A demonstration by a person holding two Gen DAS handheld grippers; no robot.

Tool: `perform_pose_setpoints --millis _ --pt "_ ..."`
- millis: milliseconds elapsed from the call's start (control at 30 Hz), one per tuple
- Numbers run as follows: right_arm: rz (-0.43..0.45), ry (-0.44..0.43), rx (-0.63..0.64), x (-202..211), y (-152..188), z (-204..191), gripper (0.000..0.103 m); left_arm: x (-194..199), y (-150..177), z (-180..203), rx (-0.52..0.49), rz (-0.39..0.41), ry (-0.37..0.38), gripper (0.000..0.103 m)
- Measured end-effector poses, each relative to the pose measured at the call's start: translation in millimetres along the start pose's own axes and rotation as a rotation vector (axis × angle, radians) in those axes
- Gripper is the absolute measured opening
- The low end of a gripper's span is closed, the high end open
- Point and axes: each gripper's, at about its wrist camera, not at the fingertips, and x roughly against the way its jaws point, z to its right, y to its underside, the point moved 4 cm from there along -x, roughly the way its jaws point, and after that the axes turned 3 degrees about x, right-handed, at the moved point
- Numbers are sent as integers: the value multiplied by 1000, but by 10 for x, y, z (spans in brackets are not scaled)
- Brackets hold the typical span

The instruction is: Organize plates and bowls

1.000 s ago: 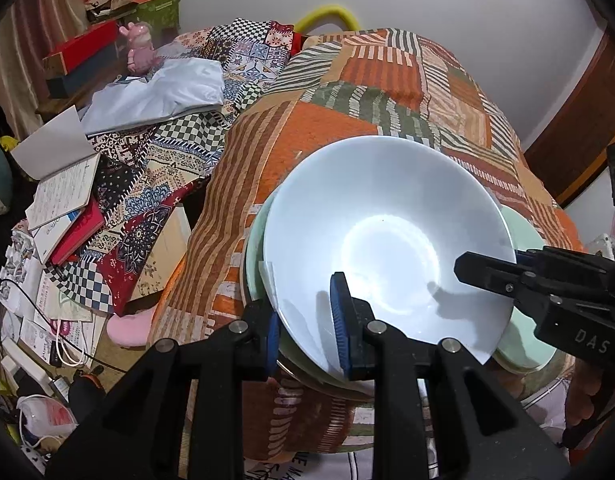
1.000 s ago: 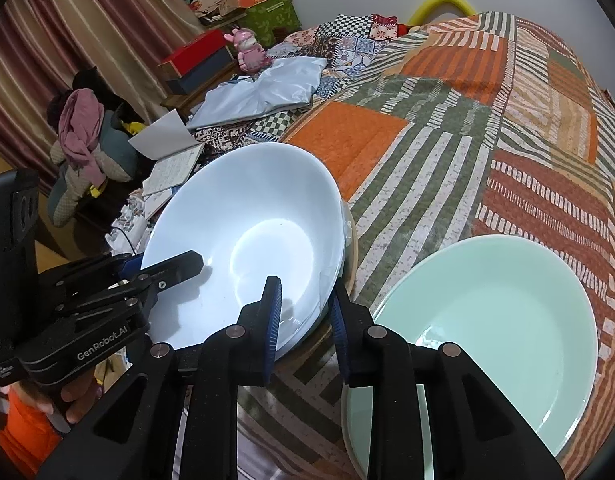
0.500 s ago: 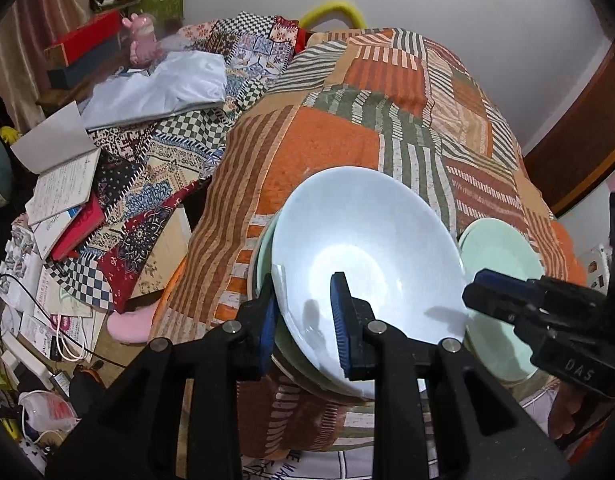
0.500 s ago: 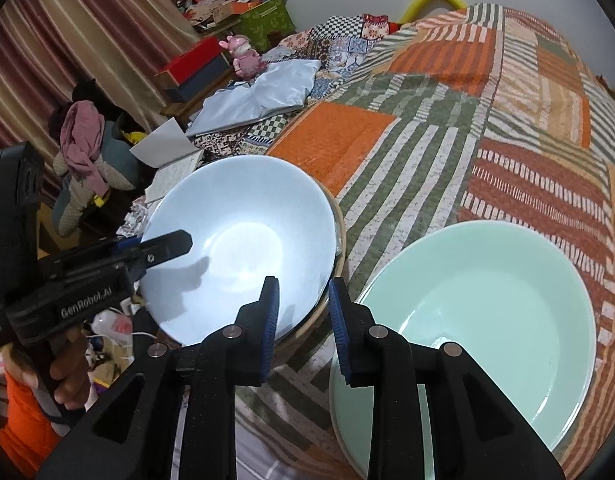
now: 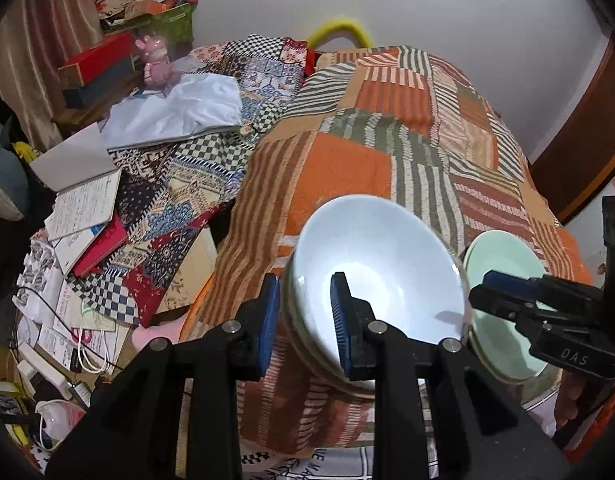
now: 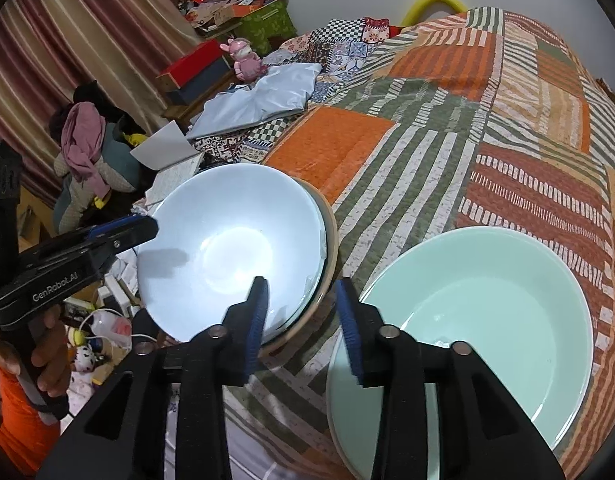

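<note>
A white bowl (image 5: 387, 268) tops a stack of bowls and plates at the near edge of the bed; it also shows in the right wrist view (image 6: 235, 240). My left gripper (image 5: 303, 320) stands open with its jaws astride the stack's near rim, not pinching it. A pale green plate (image 6: 475, 320) lies to the right of the stack, seen also in the left wrist view (image 5: 503, 276). My right gripper (image 6: 301, 320) is open and empty, hovering over the gap between the stack and the green plate.
The patchwork quilt (image 6: 487, 128) covers the bed behind the dishes. Left of the bed lie books (image 5: 83, 208), a grey-white cloth (image 5: 179, 116), boxes (image 5: 99, 64) and a pink toy (image 6: 245, 58). Cables and clutter (image 5: 47, 340) cover the floor.
Both grippers have pulled back and up from the dishes. My left gripper's jaws have opened wider around the stack's rim. The right jaws have also spread apart.
</note>
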Motion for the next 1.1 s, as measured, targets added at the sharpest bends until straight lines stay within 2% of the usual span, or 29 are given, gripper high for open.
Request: perform_pose_setpoints --millis 267,467,667,900,1100 --pt "-17 9 -4 -120 -33 8 40 -160 175 -100 30 -54 31 30" --pt "-28 19 17 -207 -33 -27 40 -291 256 -98 48 -87 55 31" --pt "-78 -10 7 -370 -2 -59 40 -398 310 -107 65 -111 70 34" --pt "-106 -5 16 -481 4 -84 38 -497 327 -85 80 -131 77 39" --pt "-111 -7 2 -511 4 -72 38 -544 326 -50 65 -131 51 39"
